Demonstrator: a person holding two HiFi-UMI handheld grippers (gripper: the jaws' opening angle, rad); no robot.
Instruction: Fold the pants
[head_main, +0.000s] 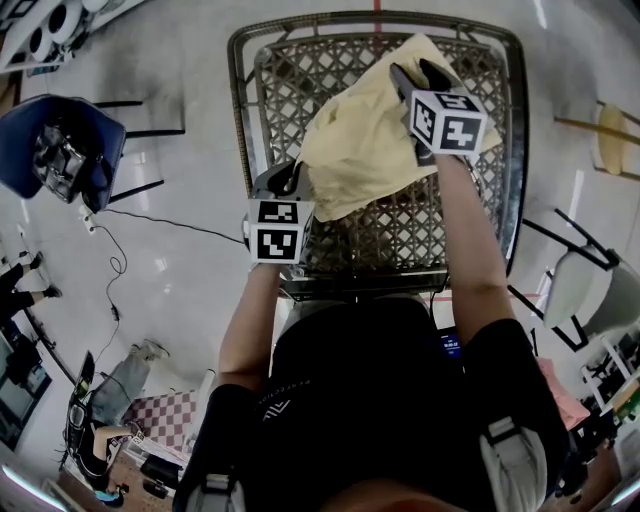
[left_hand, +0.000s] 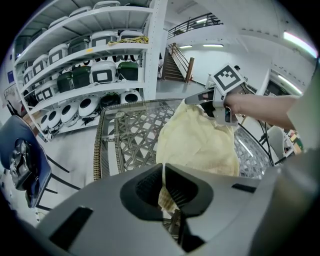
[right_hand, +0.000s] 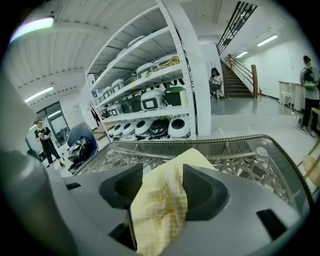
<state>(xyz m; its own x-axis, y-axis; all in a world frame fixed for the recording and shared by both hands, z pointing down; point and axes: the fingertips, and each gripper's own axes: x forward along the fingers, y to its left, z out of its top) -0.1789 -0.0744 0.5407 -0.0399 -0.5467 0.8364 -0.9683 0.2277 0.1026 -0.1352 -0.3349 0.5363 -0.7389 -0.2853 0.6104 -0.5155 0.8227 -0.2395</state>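
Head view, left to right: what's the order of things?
Blue chair → left gripper → right gripper → white chair. The pants stretch between both grippers, so they are left out.

Pants (head_main: 355, 150) on table (head_main: 400, 243) (chair (head_main: 60, 145) left, shelves (left_hand: 100, 60) behind).

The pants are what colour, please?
Pale yellow pants with a faint check; the right gripper view shows it best.
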